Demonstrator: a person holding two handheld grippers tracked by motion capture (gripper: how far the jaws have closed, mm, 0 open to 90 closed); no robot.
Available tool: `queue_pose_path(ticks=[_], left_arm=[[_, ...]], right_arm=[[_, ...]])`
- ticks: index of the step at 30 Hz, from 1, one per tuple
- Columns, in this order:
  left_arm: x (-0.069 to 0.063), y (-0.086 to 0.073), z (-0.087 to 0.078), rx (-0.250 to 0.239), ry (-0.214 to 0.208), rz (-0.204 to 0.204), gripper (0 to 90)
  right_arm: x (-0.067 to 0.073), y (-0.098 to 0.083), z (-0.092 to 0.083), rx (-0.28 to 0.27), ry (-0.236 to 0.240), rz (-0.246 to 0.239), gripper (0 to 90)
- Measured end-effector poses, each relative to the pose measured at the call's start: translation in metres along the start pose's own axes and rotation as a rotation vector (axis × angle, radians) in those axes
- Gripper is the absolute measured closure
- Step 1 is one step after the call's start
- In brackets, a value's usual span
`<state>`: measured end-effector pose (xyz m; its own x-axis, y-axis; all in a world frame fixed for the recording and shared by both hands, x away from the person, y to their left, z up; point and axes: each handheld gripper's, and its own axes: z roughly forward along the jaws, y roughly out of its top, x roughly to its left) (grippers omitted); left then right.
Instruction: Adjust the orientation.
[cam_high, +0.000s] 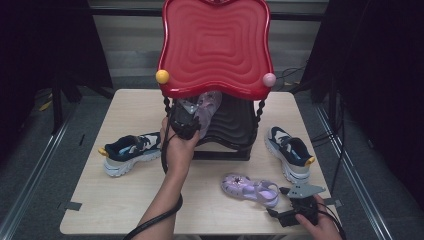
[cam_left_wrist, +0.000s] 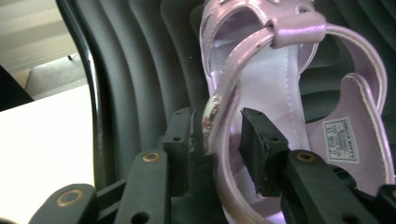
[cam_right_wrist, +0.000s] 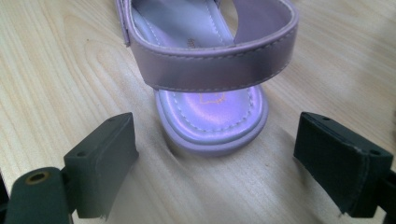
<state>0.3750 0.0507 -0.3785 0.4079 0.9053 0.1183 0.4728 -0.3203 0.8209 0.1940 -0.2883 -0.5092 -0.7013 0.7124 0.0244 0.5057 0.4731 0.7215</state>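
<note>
Sandal (cam_left_wrist: 261, 79) strap between left tool (cam_left_wrist: 217, 140) pads — on rack.

High view looks down on the table (cam_high: 125, 200); each tongs' camera sits close over a sandal.

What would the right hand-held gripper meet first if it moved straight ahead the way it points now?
Most likely the heel of the lilac sandal on the table. It lies straight ahead of the right hand-held gripper, centred between the open jaws; the gap looks small, though depth is unclear.
</note>
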Motion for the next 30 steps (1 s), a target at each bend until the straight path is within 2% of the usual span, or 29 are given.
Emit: queue_pose_path(ticks=[2, 3, 4, 5, 6, 7, 10, 12, 13, 14, 17, 18, 19, 20, 21, 24, 25, 27, 28, 29, 30], left_arm=[[-0.002, 0.002, 0.0, 0.013, -0.007, -0.003, 72.3], [-0.002, 0.004, -0.002, 0.019, 0.007, -0.012, 81.4], [-0.001, 0.004, -0.002, 0.019, 0.007, -0.018, 82.2], [-0.001, 0.004, -0.002, 0.019, 0.007, -0.018, 82.7], [-0.002, 0.004, -0.002, 0.005, 0.031, -0.026, 82.7], [-0.002, 0.003, -0.003, -0.008, 0.036, -0.036, 83.1], [0.002, 0.0, -0.004, -0.076, 0.056, -0.103, 83.2], [0.003, 0.0, -0.004, -0.087, 0.058, -0.115, 83.3], [0.005, 0.001, -0.004, -0.113, 0.063, -0.145, 83.4], [0.005, 0.001, -0.004, -0.113, 0.063, -0.145, 83.4], [0.004, 0.005, -0.004, -0.167, 0.098, -0.198, 83.5], [0.004, 0.005, -0.003, -0.175, 0.107, -0.196, 83.4], [0.004, 0.007, 0.003, -0.167, 0.088, -0.233, 83.2], [0.004, 0.007, 0.003, -0.167, 0.088, -0.233, 83.0], [0.0, 0.004, 0.01, -0.14, 0.098, -0.247, 82.8], [-0.004, 0.0, 0.013, -0.133, 0.082, -0.249, 80.9], [-0.006, -0.002, 0.014, -0.124, 0.061, -0.243, 80.9], [-0.009, -0.004, 0.011, -0.117, 0.059, -0.227, 74.2], [-0.01, -0.005, 0.01, -0.106, 0.034, -0.198, 74.2], [-0.011, -0.005, 0.008, -0.099, 0.028, -0.192, 72.0], [-0.012, -0.006, 0.006, -0.077, 0.0, -0.164, 67.4]], right_arm=[[0.0, 0.0, 0.0, -0.001, 0.0, -0.001, 12.2], [0.0, 0.0, 0.0, 0.0, 0.0, -0.001, 12.2], [0.0, 0.0, 0.0, 0.0, 0.0, 0.0, 12.2], [0.0, 0.0, 0.0, 0.0, 0.0, 0.0, 12.2], [0.0, 0.0, 0.0, 0.0, 0.0, 0.0, 12.2], [0.0, 0.0, 0.0, 0.0, 0.0, 0.001, 12.2], [0.0, 0.0, 0.0, 0.0, 0.0, 0.0, 12.2], [0.0, 0.0, 0.0, 0.0, 0.0, 0.0, 12.2], [0.0, 0.0, 0.0, 0.0, 0.0, 0.0, 12.2], [0.0, 0.0, 0.0, 0.0, 0.0, 0.0, 12.2], [0.0, 0.0, 0.0, 0.0, 0.0, -0.001, 12.2], [0.0, 0.0, 0.0, 0.0, 0.0, 0.0, 12.2], [0.0, 0.0, 0.0, 0.0, 0.0, 0.002, 12.2], [0.0, 0.0, 0.0, 0.0, 0.0, 0.002, 12.2], [0.0, 0.0, 0.0, 0.002, -0.003, -0.001, 12.2], [0.0, 0.0, 0.0, 0.001, -0.002, -0.002, 12.2], [0.0, 0.0, 0.0, -0.001, 0.001, -0.003, 12.2], [0.001, 0.0, 0.0, 0.0, 0.003, -0.003, 12.2], [0.001, 0.0, 0.0, 0.0, 0.003, -0.002, 12.2], [0.001, 0.0, -0.001, 0.002, 0.001, -0.003, 12.2], [0.001, 0.0, 0.0, 0.0, 0.003, -0.003, 12.2]])
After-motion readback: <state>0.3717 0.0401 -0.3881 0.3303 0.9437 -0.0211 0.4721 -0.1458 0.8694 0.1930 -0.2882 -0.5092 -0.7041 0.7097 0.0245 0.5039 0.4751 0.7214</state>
